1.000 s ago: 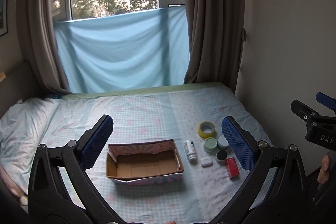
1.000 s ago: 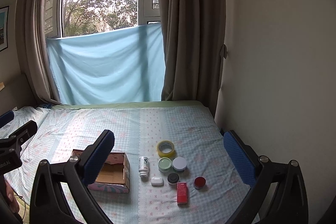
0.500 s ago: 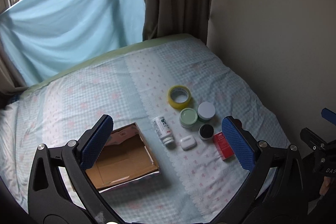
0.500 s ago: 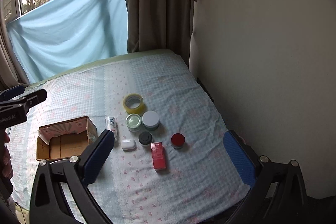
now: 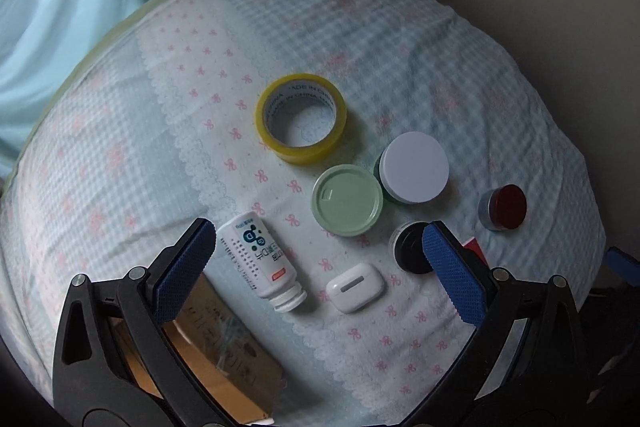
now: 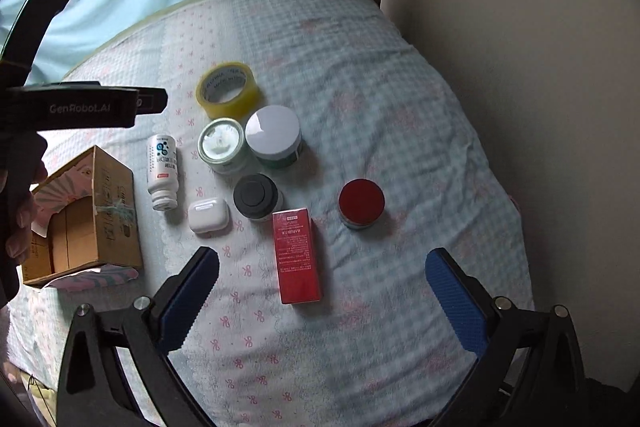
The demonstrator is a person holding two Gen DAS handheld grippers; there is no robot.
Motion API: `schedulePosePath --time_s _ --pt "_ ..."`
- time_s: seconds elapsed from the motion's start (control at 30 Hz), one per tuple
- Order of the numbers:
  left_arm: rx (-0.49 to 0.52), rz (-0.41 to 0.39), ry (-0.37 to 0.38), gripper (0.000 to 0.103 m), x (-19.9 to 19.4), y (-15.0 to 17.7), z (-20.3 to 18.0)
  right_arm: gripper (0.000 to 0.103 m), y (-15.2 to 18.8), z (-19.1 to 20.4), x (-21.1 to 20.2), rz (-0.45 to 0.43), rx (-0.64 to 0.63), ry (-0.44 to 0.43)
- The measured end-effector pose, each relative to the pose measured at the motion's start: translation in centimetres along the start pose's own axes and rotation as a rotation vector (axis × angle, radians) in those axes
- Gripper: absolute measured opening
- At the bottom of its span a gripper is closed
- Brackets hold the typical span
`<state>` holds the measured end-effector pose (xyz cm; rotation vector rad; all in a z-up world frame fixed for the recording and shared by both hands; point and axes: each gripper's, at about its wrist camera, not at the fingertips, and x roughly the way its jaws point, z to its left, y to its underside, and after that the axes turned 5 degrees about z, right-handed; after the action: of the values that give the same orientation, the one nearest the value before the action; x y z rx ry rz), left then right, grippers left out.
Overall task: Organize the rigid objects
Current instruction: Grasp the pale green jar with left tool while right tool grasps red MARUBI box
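Nothing packed yet, by the look. Box point(image 6: 86, 223) sits empty at the bed's point(image 6: 400, 99) left; tape point(image 5: 301, 117), bottle point(image 5: 260, 259), jars, earbud case point(image 5: 355, 287) and red carton point(image 6: 297, 255) all lie loose beside it. Left gripper point(image 5: 316, 267) and right gripper point(image 6: 320, 299) hover above, fingers released, holding nothing

We see glossy yellow tape roll point(image 5: 301, 117) ahead of left claw point(image 5: 318, 269), smooth white plastic earbud case point(image 5: 355, 287) between its ribbed blue pads point(image 5: 450, 277); cardboard box point(image 6: 86, 217), matt; bedsheet point(image 6: 400, 131) cloth.
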<state>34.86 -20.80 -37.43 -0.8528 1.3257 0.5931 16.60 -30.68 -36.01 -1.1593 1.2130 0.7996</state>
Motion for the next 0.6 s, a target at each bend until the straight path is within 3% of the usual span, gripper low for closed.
schedulePosePath --time_s 0.13,0.23,0.47,0.53,0.6 --pt "0.083 0.081 -0.014 0.102 5.4 -0.7 -1.4 0.096 0.1 1.2 5.3 0.065 -0.047 0.03" --pt "0.12 0.121 -0.021 0.102 8.3 -0.8 -1.7 0.087 0.5 1.8 8.5 0.129 -0.062 0.009" --pt "0.149 0.16 -0.026 0.102 12.7 -1.3 -2.4 0.074 0.9 2.6 13.8 0.226 -0.052 -0.002" --pt "0.137 0.159 -0.019 0.095 13.4 -1.3 -2.4 0.072 0.8 2.9 14.7 0.241 -0.056 -0.01" --pt "0.127 0.16 -0.011 0.08 13.9 -1.4 -2.5 0.065 0.7 3.4 15.4 0.253 -0.072 0.011"
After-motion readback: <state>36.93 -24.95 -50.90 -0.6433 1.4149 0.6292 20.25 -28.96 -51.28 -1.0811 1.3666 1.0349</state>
